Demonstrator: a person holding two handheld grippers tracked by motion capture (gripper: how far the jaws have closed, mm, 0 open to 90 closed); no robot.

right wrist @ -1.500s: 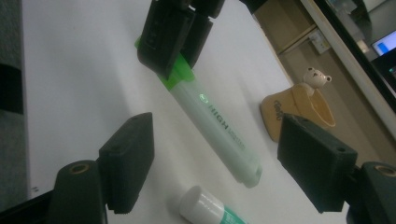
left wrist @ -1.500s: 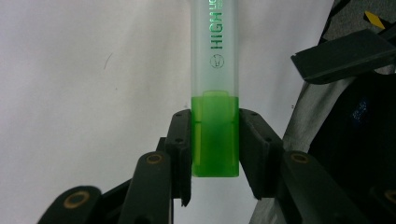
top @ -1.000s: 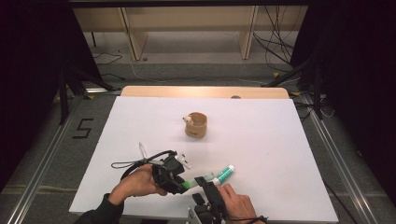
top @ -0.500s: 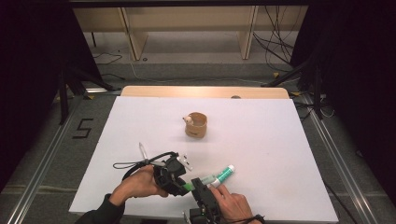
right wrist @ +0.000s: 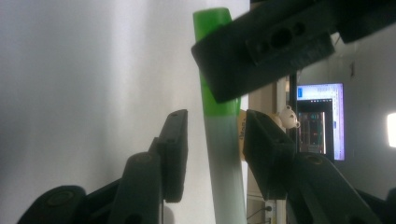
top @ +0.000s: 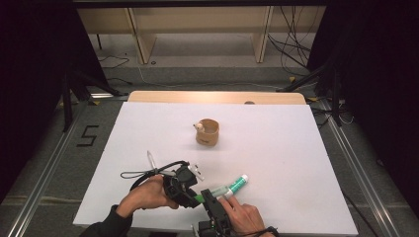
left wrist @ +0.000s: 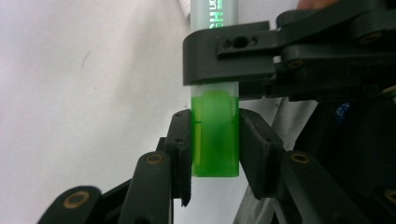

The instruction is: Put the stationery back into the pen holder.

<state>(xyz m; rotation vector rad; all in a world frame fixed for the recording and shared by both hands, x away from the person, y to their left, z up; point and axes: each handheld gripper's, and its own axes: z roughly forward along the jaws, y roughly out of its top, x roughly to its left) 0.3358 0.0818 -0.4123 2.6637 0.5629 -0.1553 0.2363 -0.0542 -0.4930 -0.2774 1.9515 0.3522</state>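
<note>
Jaws of your left gripper clamp the translucent marker's green cap, your right gripper straddles its barrel loosely, and the marker lies slantwise along the tabletop's near edge, the tan cup holding a small white figure.

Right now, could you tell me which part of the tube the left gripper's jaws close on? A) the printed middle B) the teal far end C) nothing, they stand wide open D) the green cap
D: in the left gripper view the left gripper has both jaws pressed against the sides of the green cap of the tube, while the right gripper straddles the pale body just past it.
</note>
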